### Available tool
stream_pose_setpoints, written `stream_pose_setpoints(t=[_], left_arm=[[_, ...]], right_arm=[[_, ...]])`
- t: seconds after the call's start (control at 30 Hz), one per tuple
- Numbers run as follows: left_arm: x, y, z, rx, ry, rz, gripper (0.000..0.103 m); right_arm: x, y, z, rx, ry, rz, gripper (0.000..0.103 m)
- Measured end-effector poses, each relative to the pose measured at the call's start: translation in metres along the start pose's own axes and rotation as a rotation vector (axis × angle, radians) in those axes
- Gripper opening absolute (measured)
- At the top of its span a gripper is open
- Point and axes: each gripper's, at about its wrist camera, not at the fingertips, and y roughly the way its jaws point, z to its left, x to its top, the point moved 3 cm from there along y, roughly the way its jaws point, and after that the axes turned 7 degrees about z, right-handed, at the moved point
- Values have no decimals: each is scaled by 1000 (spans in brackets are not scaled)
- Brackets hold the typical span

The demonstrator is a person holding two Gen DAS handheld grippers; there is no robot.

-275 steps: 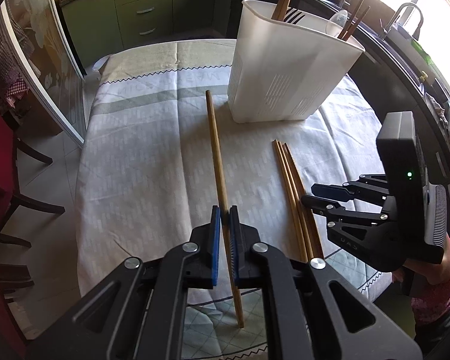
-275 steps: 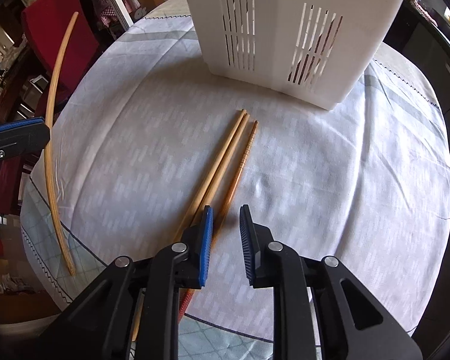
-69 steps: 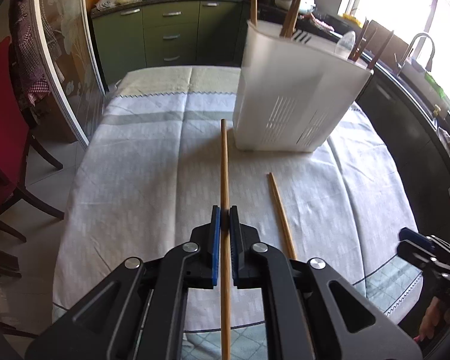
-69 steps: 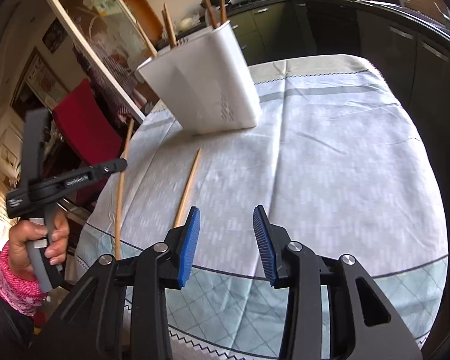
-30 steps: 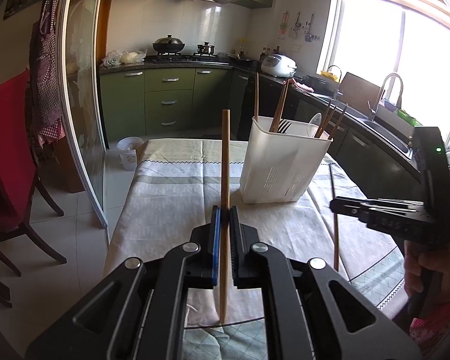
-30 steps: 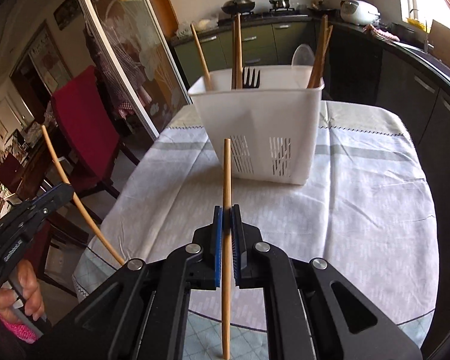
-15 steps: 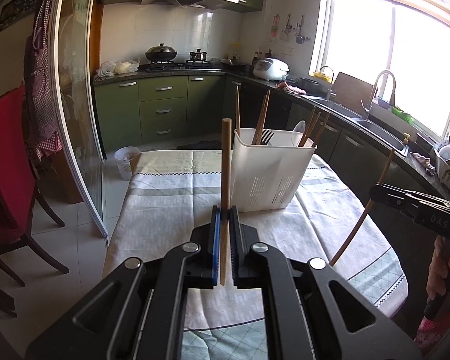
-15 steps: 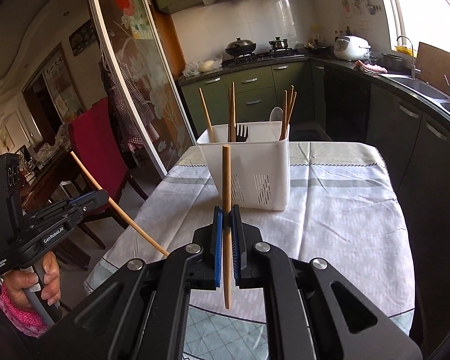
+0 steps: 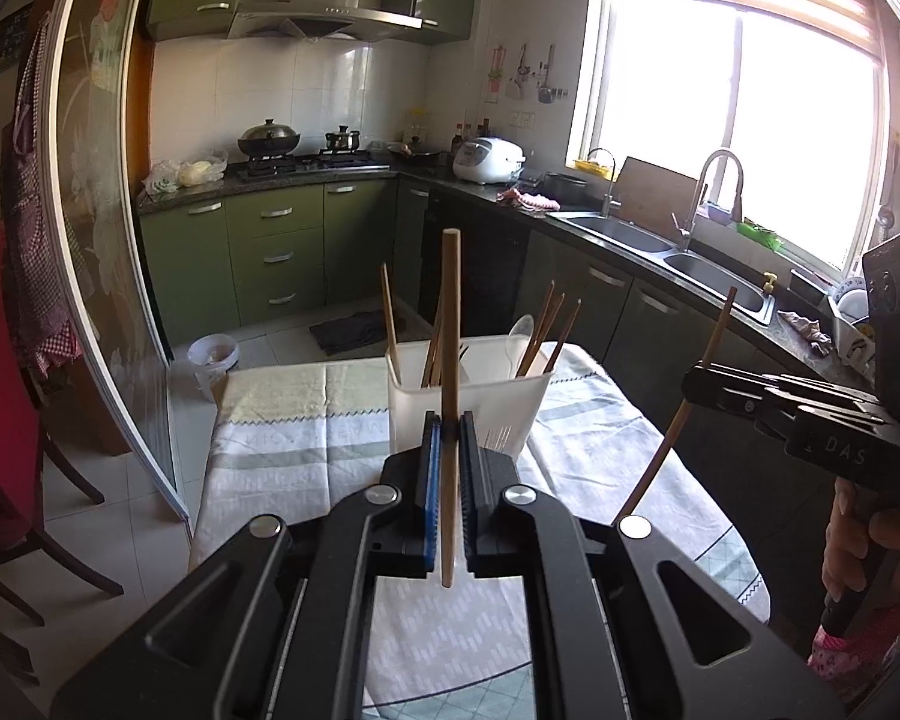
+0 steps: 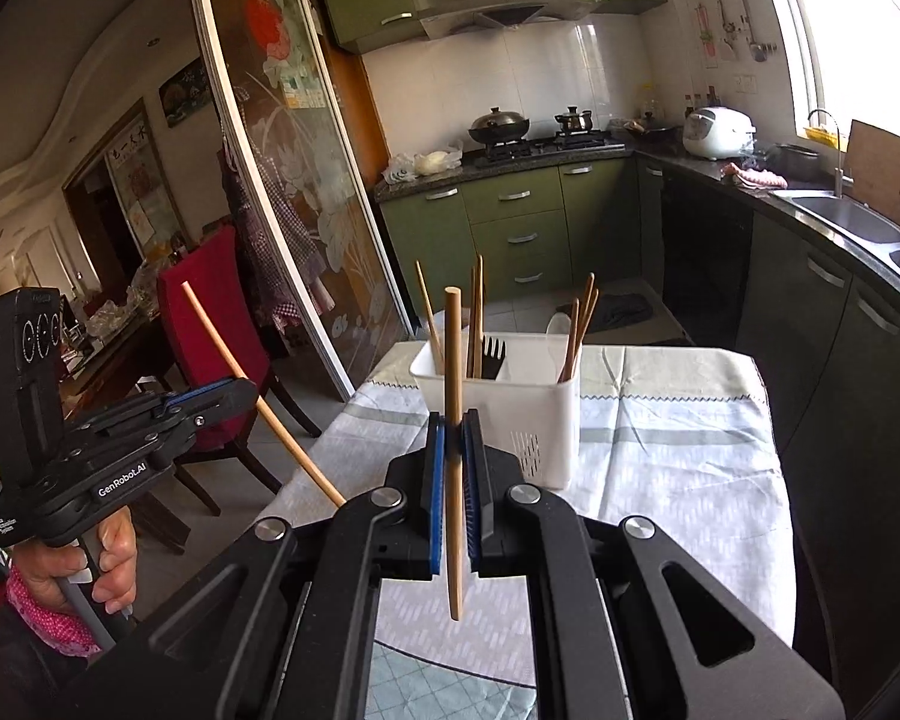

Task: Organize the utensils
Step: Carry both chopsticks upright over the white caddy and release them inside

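A: Left gripper (image 9: 445,438)?

B: Closed tight on 1 long wooden stick (image 9: 449,360), blue pads (image 9: 431,480) pressed against both sides. Held upright, top end well above the fingers, bottom end poking out below them, clear of the tablecloth (image 9: 282,450).

A: And the right gripper (image 10: 453,447)?

B: Same story. Clamped on 1 wooden chopstick (image 10: 453,372), nearly vertical, tilted a touch. No gap between pads and wood. Lower tip hanging free over the cloth.

A: Seen from the other side?

B: From the left wrist view, right gripper off at the right edge, chopstick slanting through its tip, upper end leaning right. From the right wrist view, left gripper at the left edge, stick slanting through it, gripped by a hand (image 10: 84,564) in a pink sleeve.

A: Where does the white utensil holder (image 10: 510,414) stand?

B: On the tablecloth, past both grippers, near the far half of the table. Well apart from either held stick.

A: Contents?

B: Several wooden chopsticks (image 10: 477,312) standing on the left side, a black fork (image 10: 493,351) beside them, a white spoon (image 10: 558,327) and more chopsticks toward the right. Exact compartments hard to tell.

A: Anything loose on the cloth?

B: Cannot tell behind the gripper bodies.
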Motion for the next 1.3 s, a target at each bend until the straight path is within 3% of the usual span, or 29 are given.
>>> stream_pose_setpoints(t=[0.3,0.57,0.8,1.07,1.17,1.3], left_arm=[[84,2,-10,-7,10,-114,6],[127,28,-12,44,23,-204,6],[111,92,-1,60,16,-102,6],[74,145,10,65,30,34,8],[63,148,13,54,19,37,34],[53,136,16,44,8,13,37]], right_arm=[[76,-32,-9,-75,-16,-118,7],[141,-25,-30,-77,15,-235,7],[160,23,-45,-84,30,-207,7],[147,85,-62,-91,61,-121,7],[138,100,-66,-93,68,-98,7],[124,114,-68,-112,62,-79,7]])
